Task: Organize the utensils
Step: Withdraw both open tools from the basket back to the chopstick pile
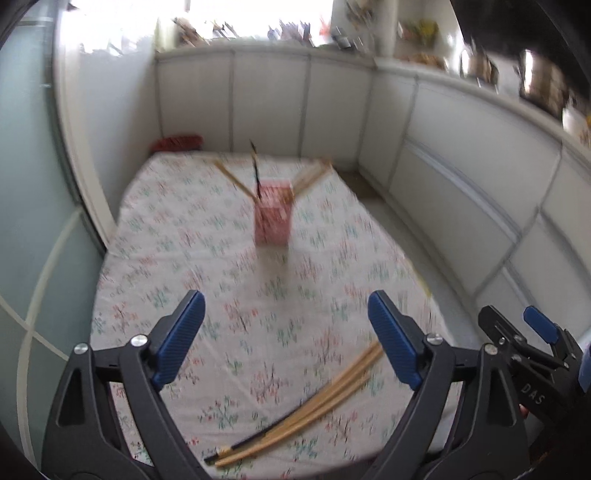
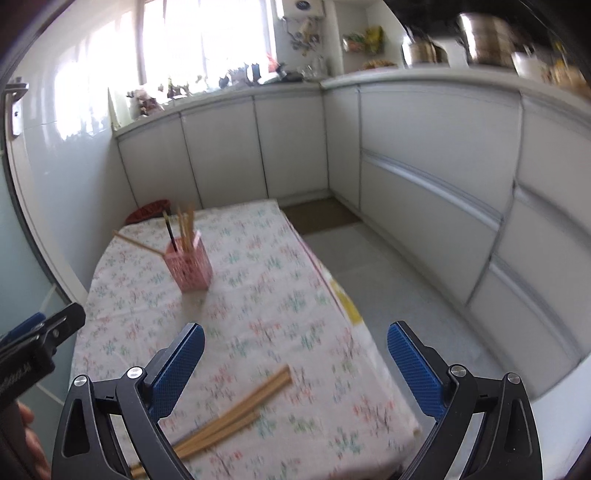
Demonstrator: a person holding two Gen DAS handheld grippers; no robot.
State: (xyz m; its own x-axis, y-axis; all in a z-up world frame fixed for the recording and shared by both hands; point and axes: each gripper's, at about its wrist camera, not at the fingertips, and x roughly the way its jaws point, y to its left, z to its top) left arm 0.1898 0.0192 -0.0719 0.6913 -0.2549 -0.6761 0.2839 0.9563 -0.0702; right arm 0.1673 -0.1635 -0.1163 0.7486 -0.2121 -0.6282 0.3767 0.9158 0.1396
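Motion blur smears the pink holder [image 1: 272, 218] and the cloth's pattern on the desk [image 1: 177, 229], so the sticks inside cannot be counted. The loose chopsticks [image 2: 236, 413] run behind the right claw [image 2: 295, 363] – their near ends are hidden. Clutter on the windowsill [image 1: 236, 31] – too blurred to identify.

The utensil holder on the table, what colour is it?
Pink, a lattice-sided holder; clearest in the right wrist view.
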